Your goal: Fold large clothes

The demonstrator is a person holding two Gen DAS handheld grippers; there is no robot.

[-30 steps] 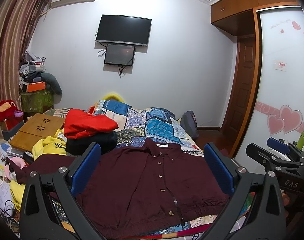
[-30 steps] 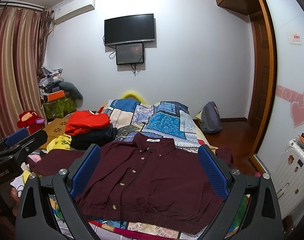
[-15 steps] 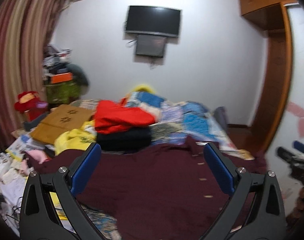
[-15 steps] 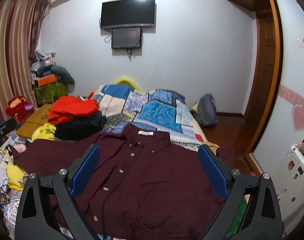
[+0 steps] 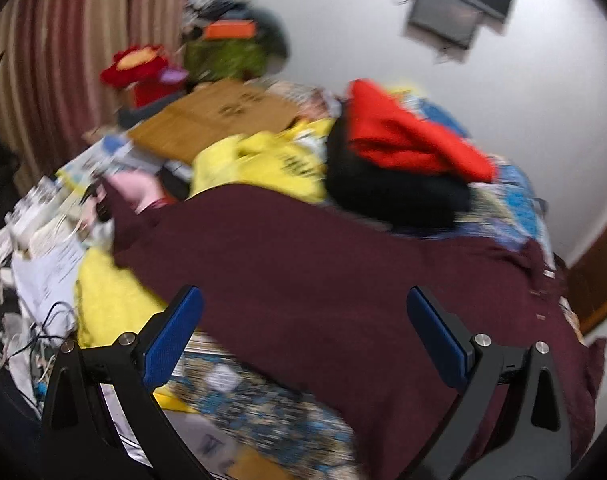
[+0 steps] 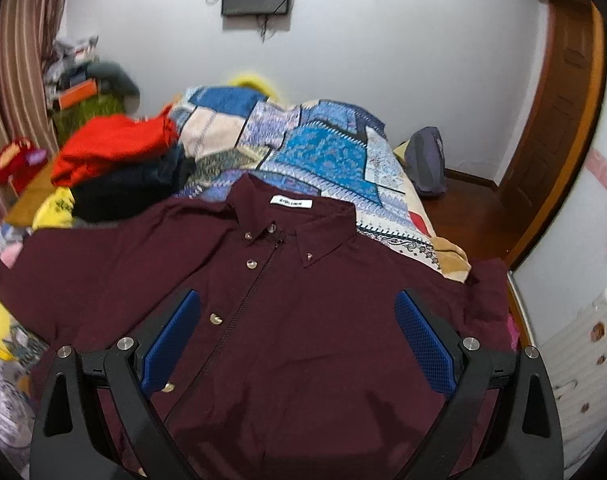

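Free room: the flat front of the maroon shirt and the quilt beyond its collar. Obstacles: stacked red and black clothes touching the left sleeve; yellow garment, papers and cables just beside.

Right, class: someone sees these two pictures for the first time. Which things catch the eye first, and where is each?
First is the maroon shirt, spread buttoned and collar-up across the near part of the bed, filling the middle of both views. Behind it to the left, a bright red garment tops a dark folded pile. The blue patchwork quilt covers the bed beyond the collar.
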